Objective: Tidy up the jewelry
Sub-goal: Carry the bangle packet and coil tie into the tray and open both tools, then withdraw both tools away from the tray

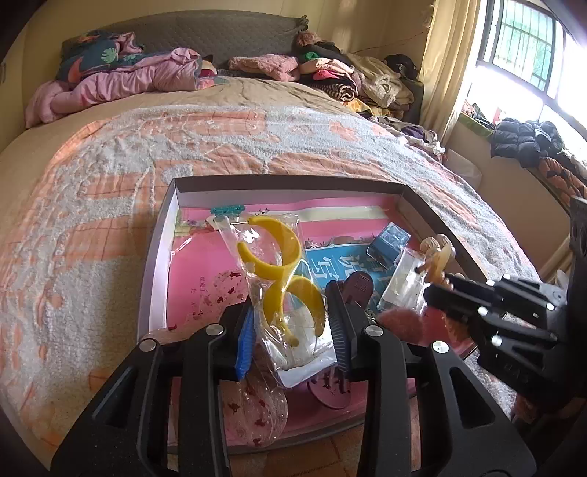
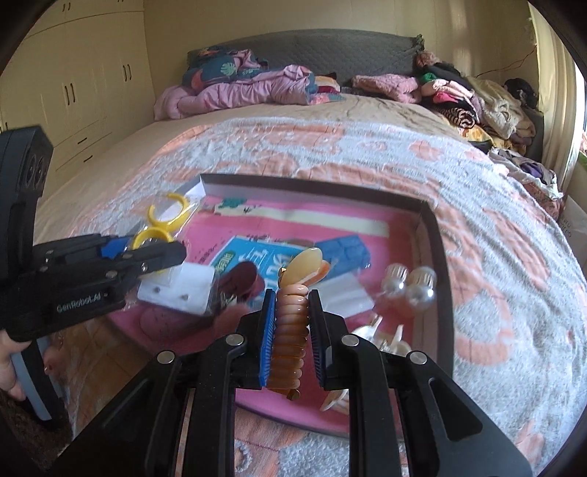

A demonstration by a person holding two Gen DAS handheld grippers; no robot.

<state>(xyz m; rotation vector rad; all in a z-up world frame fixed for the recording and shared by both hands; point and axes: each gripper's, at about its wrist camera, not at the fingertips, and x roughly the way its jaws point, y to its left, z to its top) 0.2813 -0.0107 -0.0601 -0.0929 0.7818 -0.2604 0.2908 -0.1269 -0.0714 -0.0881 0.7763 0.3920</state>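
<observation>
Right up close, the left tongs [image 1: 290, 330] are clenched on a clear plastic bag [image 1: 293, 352] holding a pair of yellow hoop earrings [image 1: 273, 253], the bag pinched between the blue ribbed pads and lifted above the box; in the right wrist view those same left tongs [image 2: 161, 253] come in from the side with the yellow hoops poking out past the tips. The right tongs [image 2: 291, 319] are grasping an amber spiral hair tie [image 2: 291, 330] squarely between their pads, a glossy oval charm at its far end, and from the left wrist view the right tongs [image 1: 436, 286] carry it over the right side of the box. Just below, the shallow box [image 1: 161, 242] sits on the bed with a pink lining, and in it lie a dark red hair clip [image 2: 244, 277], a white earring card [image 2: 179, 288] in a clear wrapper, a blue printed packet [image 2: 253, 257] and a small blue case [image 1: 389, 244]. Near the right wall of the box, pearl-like bauble ornaments [image 2: 411, 284] show a bit blurred, touching one another. Further on, the orange-and-grey patterned blanket [image 1: 183, 146] spreads over the bed, and at the far end a pink quilt [image 1: 110, 84] and piled clothes [image 1: 352, 77] sit against the grey headboard [image 1: 205, 33].
</observation>
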